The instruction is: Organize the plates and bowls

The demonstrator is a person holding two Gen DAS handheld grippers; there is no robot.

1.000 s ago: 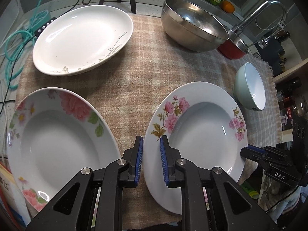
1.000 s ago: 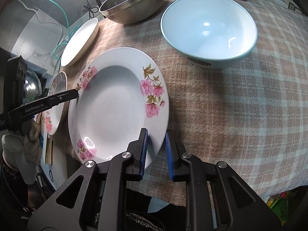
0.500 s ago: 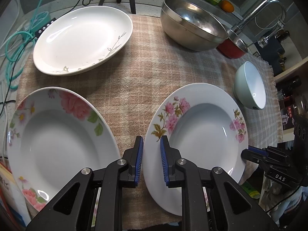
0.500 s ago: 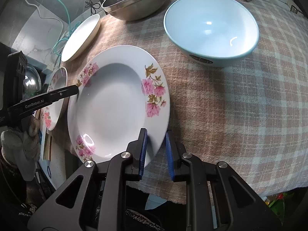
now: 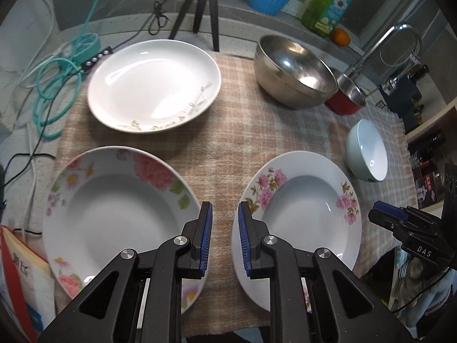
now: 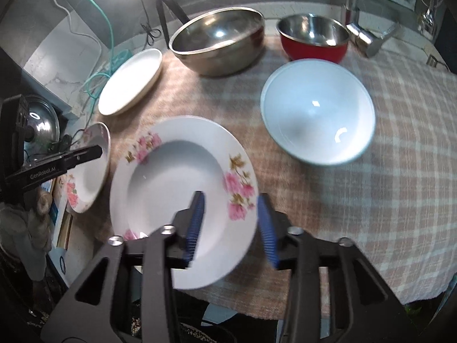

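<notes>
A pink-flowered plate lies on the plaid cloth at front right; it also shows in the right wrist view. My right gripper is open, its fingers either side of that plate's near rim, not touching. My left gripper is open and empty above the cloth, between that plate and a rose-patterned plate. A plain white plate sits at back left. A pale blue bowl stands right of the flowered plate.
A large steel bowl and a red-sided steel bowl stand at the back by the tap. Cables and a tripod lie beyond the cloth. A book sits at front left.
My right gripper has opened, let go of the flowered plate's rim, and lifted back. My left gripper has opened a little wider and risen, showing more of the counter.
</notes>
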